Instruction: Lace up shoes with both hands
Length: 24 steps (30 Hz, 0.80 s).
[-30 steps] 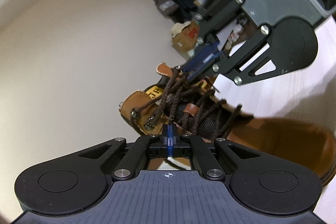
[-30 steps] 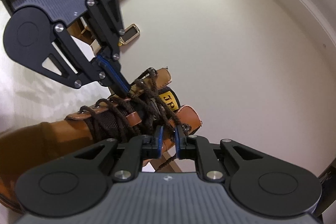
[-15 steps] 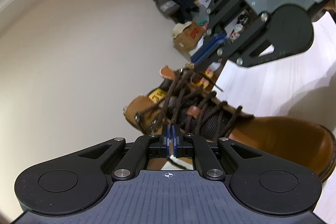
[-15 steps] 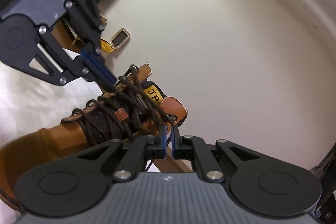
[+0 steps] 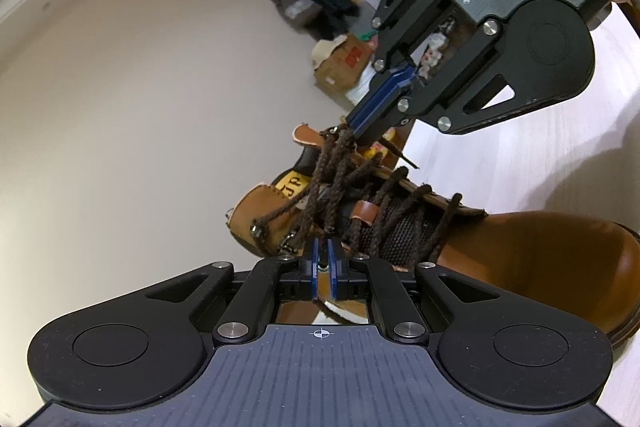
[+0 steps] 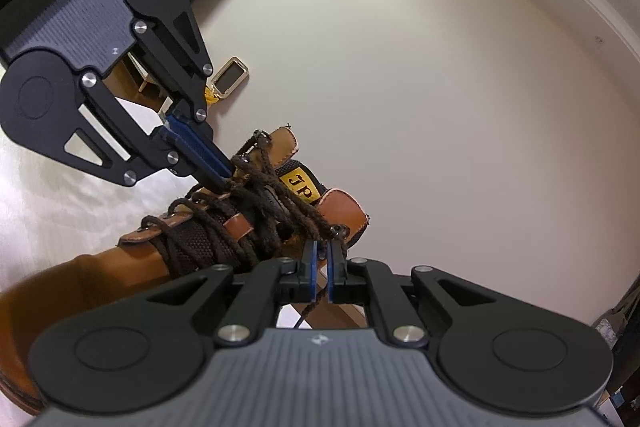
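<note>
A tan leather boot [image 5: 520,251] lies on a pale table [image 5: 500,163], its dark brown lace [image 5: 332,183] criss-crossed up the front past a yellow label [image 5: 292,183]. The left gripper [image 5: 321,255] sits at the near side of the boot's collar with its blue pads almost together; a strand of lace runs down toward them, but whether they pinch it is hard to tell. The right gripper [image 5: 354,125] reaches in from the far side, its tips narrowed to a thin gap and buried in the lace at the top eyelets. In its own view a lace end [image 6: 310,303] hangs between its pads [image 6: 310,267]. The boot's toe is cut off in the right view, and the sole is hidden behind both gripper bodies. Boxes [image 5: 340,67] in the background are blurred.
</note>
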Motion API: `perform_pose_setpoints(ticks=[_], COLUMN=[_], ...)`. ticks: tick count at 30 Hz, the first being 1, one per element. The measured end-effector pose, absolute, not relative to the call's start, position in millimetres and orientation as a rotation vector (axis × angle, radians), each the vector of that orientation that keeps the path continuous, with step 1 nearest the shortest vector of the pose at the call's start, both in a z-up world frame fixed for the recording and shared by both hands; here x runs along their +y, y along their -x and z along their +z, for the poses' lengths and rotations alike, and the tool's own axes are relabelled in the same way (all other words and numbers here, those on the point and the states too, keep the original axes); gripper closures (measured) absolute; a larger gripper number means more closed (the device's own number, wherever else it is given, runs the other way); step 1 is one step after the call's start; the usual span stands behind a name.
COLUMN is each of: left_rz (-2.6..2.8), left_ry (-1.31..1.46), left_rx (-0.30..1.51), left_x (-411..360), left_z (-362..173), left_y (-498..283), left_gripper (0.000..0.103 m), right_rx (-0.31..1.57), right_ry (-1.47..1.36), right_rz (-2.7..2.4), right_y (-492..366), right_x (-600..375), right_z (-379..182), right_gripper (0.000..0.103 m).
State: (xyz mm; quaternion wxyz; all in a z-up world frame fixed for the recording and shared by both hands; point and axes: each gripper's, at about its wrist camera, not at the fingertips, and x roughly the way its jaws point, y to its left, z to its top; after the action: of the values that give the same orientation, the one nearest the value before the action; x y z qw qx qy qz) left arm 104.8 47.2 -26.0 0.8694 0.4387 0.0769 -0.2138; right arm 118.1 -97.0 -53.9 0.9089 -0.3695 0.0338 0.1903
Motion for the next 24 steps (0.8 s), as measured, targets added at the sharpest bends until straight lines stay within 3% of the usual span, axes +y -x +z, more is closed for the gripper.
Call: perform_pose_setpoints(ticks=[1, 3, 11, 16, 18, 24], left_rz=[-0.449, -0.486, -0.457, -0.473, -0.463, -0.46], left_ry=[-0.917, -0.896, -0.898, -0.829, -0.877, -0.836], left_rx=[0.16, 0.158, 0.156, 0.206, 0.194, 0.167], left_x=[46.8, 50.6, 54.8, 57.3, 52.7, 53.9], left_z=[-25.7, -22.3, -27.4, -21.6, -23.8, -17.9], left_y=[-105.1, -102.3, -105.1, -109.4, -106.6, -101.4], left_gripper=[0.098, 0.085, 0.084, 0.091, 0.1, 0.102], right_rx=[0.07, 0.071, 0.07, 0.067, 0.064, 0.053], right_ry=[0.759, 0.756, 0.747, 0.751, 0.751, 0.775], right_rz=[0.393, 0.393, 0.393, 0.4, 0.403, 0.399], right_y=[-118.5, -119.2, -116.0, -114.1, -112.4, -106.8], right_x=[-97.2, -98.1, -99.4, -97.0, -95.3, -91.2], right_z=[-54.0, -54.1, -53.3, -52.2, -51.5, -52.5], right_gripper=[0.098, 0.098, 0.098, 0.098, 0.098, 0.098])
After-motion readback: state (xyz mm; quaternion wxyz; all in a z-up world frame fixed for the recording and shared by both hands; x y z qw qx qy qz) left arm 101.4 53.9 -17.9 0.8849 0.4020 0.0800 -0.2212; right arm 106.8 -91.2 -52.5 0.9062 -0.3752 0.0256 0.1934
